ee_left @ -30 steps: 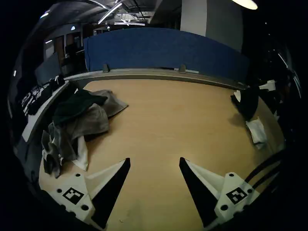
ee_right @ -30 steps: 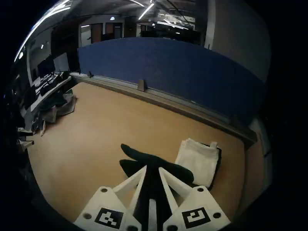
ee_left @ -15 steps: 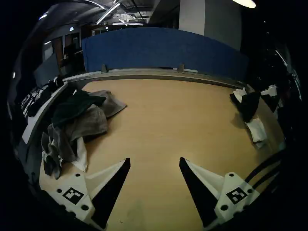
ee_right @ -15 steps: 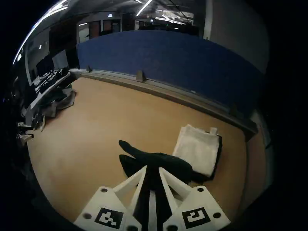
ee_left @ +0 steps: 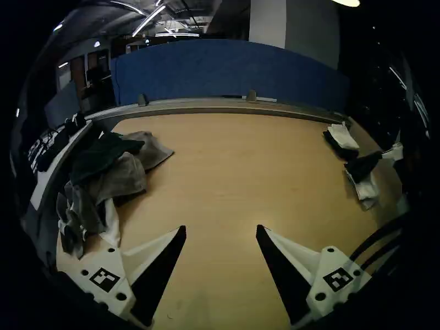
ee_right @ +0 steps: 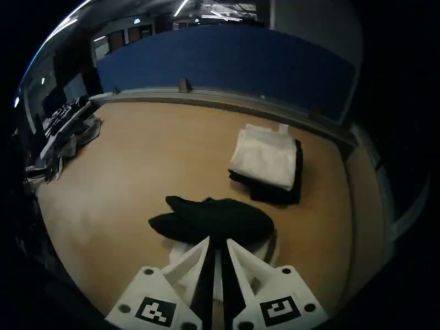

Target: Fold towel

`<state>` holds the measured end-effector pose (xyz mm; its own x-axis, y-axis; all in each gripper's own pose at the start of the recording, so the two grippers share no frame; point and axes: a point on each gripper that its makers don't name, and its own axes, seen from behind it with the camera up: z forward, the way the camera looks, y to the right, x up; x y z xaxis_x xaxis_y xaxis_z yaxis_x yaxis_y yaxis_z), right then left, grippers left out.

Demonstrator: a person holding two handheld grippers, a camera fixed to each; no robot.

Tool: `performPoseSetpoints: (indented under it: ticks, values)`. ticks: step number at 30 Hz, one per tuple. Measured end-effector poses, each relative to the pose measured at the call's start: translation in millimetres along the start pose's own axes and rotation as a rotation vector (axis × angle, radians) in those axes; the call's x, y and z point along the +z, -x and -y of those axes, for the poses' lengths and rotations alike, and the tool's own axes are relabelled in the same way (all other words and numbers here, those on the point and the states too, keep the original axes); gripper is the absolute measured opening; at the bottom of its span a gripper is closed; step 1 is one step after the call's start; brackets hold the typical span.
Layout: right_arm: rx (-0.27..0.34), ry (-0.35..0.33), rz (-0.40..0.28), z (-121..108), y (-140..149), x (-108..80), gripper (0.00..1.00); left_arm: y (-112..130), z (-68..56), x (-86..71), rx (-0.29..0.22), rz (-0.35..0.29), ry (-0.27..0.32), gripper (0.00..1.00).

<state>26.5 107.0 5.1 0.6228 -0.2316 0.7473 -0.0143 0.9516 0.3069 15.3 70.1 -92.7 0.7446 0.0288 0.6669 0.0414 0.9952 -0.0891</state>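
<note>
Holding the left tool released over the wooden surface beside a crumpled heap; pinching in the clenched right tool, near a folded white-on-dark stack, a dark towel, bunched and rumpled.

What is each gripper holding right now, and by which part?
The right gripper is shut on the dark crumpled towel, pinching its near edge. The left gripper is open and holds nothing.

Wooden table, bounded at its far edge by a grey rail carrying small brackets and a blue divider, with ceiling strip lights overhead.
</note>
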Motion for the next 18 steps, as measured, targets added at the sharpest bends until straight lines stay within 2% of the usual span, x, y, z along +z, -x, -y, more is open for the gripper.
performPoseSetpoints:
  ticks: [8, 18]
  values:
    - [0.082, 0.023, 0.033, -11, 55, -7.3, 0.06, -1, -7.1, 0.7, 0.012, 0.000, 0.007, 0.94]
    - [0.178, 0.071, 0.073, -28, 103, -3.4, 0.06, -1, -11.0, -2.7, 0.023, 0.001, 0.005, 0.94]
